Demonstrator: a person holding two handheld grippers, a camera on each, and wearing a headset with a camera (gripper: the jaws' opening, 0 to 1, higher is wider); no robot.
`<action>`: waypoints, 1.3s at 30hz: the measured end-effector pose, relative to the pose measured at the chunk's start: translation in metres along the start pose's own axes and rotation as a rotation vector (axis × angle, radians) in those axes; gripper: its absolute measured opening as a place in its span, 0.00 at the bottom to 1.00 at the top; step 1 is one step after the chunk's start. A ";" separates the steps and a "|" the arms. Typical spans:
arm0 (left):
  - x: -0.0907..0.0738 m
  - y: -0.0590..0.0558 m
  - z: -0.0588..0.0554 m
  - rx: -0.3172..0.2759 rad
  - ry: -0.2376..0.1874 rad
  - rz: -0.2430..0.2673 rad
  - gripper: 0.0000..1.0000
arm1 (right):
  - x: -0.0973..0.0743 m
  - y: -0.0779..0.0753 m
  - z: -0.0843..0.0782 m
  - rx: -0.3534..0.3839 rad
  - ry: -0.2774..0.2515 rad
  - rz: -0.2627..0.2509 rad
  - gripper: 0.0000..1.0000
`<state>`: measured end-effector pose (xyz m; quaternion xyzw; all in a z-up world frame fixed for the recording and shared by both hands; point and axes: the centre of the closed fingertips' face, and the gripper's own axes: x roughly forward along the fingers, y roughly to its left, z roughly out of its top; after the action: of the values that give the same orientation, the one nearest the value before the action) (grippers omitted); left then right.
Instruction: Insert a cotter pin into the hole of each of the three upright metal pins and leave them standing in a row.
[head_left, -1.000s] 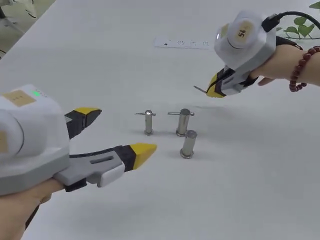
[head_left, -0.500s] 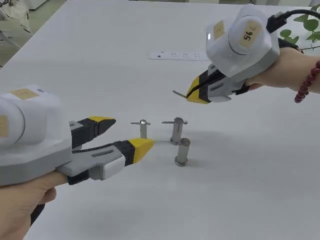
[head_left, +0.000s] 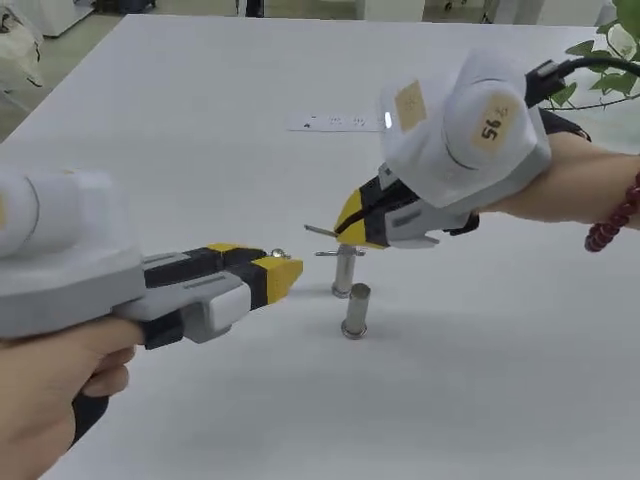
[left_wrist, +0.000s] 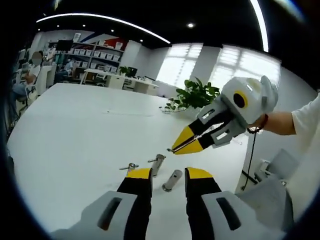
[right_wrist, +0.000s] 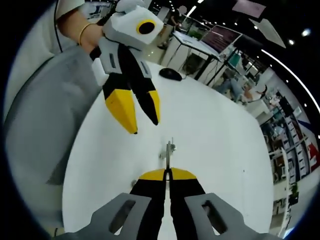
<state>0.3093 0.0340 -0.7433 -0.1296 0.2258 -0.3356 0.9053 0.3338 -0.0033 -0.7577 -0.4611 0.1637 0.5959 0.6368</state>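
Three small metal pins stand upright on the white table. The back pin has a cotter pin through its top. The front pin has none. The left pin carries a cotter pin, and in the head view my left gripper's tip mostly hides it. My left gripper is open with nothing between its fingers, right beside that pin. My right gripper hovers just above the back pin, shut on a cotter pin that sticks out from its tips.
A white power strip lies flat further back on the table. Green plant leaves show at the far right edge. A person's hand with a bead bracelet holds the right gripper.
My right gripper has come down and left with its cotter pin, to just over the back pin. My left gripper has moved right, now covering the left pin in the head view.
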 end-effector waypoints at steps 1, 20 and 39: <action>0.001 0.000 -0.001 -0.014 0.004 -0.003 0.24 | 0.000 0.002 0.002 -0.006 -0.003 0.001 0.02; 0.005 -0.007 -0.007 -0.202 0.002 -0.057 0.10 | 0.002 0.027 0.017 -0.080 -0.022 0.021 0.02; 0.007 -0.015 -0.013 -0.196 0.027 -0.090 0.01 | 0.003 0.033 0.020 -0.068 -0.027 0.026 0.02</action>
<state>0.2994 0.0170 -0.7509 -0.2228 0.2636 -0.3539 0.8693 0.2974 0.0092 -0.7627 -0.4722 0.1406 0.6158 0.6149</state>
